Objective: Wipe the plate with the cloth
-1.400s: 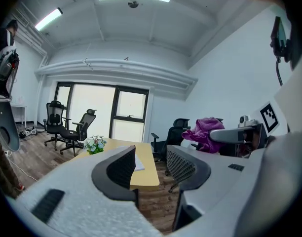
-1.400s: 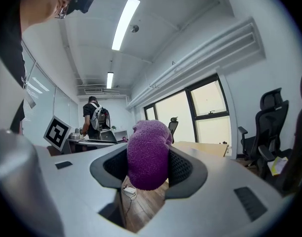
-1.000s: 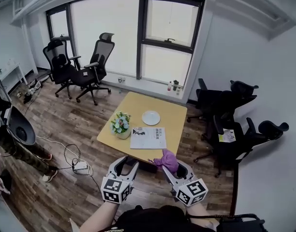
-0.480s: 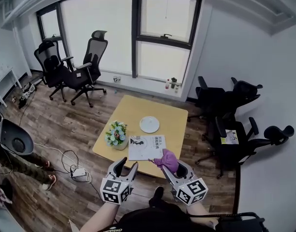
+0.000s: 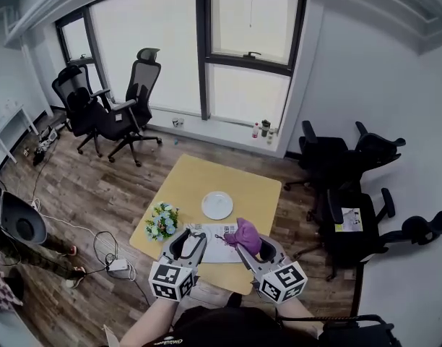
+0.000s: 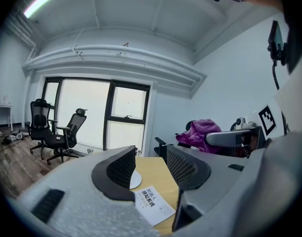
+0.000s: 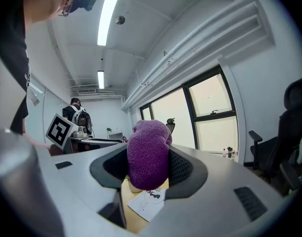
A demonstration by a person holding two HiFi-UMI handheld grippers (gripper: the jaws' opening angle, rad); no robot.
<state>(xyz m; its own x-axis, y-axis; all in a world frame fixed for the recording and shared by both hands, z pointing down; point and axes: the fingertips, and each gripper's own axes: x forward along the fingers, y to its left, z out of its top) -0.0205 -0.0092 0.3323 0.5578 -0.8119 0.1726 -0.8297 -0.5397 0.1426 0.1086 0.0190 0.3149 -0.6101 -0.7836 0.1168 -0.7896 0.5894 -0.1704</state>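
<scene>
— Where is the purple cloth (image 5: 245,235)?
— Pinched between the right gripper's (image 5: 245,241) jaws.
— And the plate (image 5: 217,205)?
— On the wooden table (image 5: 188,181), bare, just beyond a printed sheet (image 5: 219,249). The left gripper's (image 5: 186,246) jaws stand slightly apart, holding nothing.

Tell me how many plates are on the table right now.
1. The white plate sits near the middle of the yellow table, beyond the printed sheet and right of the flowers. No other shows.
</scene>
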